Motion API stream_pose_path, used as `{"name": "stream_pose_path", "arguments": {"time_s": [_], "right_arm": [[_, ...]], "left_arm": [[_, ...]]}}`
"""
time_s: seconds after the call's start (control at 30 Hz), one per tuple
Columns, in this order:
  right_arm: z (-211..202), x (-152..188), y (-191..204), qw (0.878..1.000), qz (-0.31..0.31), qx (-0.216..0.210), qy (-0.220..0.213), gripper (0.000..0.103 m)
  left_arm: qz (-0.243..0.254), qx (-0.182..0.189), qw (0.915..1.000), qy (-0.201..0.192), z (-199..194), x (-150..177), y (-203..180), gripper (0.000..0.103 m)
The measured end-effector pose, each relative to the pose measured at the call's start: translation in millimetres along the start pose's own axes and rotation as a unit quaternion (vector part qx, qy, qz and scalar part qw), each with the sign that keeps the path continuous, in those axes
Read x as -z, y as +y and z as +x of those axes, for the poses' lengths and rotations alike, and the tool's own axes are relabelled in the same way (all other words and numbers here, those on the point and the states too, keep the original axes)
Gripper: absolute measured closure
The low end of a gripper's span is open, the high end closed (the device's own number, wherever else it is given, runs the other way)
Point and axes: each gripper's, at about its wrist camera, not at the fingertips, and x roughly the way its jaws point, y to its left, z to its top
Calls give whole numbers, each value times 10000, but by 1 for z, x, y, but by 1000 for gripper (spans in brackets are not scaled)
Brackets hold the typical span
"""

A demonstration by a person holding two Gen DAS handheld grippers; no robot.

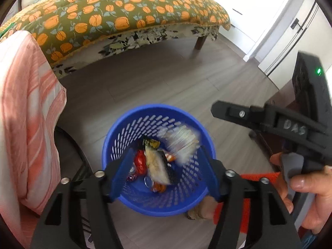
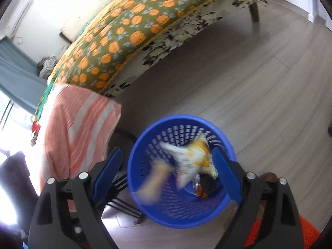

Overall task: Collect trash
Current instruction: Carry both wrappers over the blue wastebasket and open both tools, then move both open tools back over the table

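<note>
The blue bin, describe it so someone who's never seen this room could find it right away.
Start at the bed with the orange-fruit quilt. On the grey wood floor in front of it, beside a pink striped cloth, stands the blue bin. It is round, with slotted plastic walls, and holds wrappers.

Grey wood-plank floor [image 1: 166,78] runs under a bed [image 1: 116,16] on dark wooden legs [image 1: 200,41], covered by an olive quilt with orange fruit print. A pink-and-white striped cloth [image 1: 27,108] hangs beside it. White doors [image 1: 290,27] stand beyond. Bright daylight floods from a window [image 2: 12,128] beside a grey-blue curtain [image 2: 16,72].
</note>
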Motion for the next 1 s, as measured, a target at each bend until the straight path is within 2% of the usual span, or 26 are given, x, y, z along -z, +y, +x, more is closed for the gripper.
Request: {"name": "stream_pose_path", "arguments": {"time_s": [0.07,0.1,0.2,0.27,0.37,0.5,0.57,0.63,0.77,1.0], "right_arm": [[-6,0,-3,9999,58,98,-83,16],[-11,1,-1,9997,39,219,-131,16],[-37,5,27,9948,-473,826,-364,12],[-62,11,57,9870,-899,1182,-610,12],[-117,33,118,9627,-1620,1657,-1399,11],[-182,69,204,9300,-2411,1565,-2292,9],[-197,80,233,9197,-2639,1476,-2504,9],[-206,90,259,9129,-2845,1334,-2604,9],[-211,102,292,9064,-3095,1132,-2644,9],[-203,114,322,9050,-3256,1072,-2517,9]], "left_arm": [[-56,32,9998,-202,-18,2,0,23],[-52,-3,9995,-305,-31,4,0,21],[-79,-351,9976,-584,-84,9,-1,13],[-145,-665,9932,-943,-132,18,4,10],[-158,-1393,9797,-1433,-203,30,12,9],[-303,-2322,9522,-1963,-277,44,26,8],[-489,-2608,9394,-2170,-304,52,36,8],[-608,-2779,9319,-2250,-320,59,44,8],[-866,-2872,9257,-2304,-336,69,66,8],[-1099,-2984,9167,-2421,-365,86,92,8]]}}
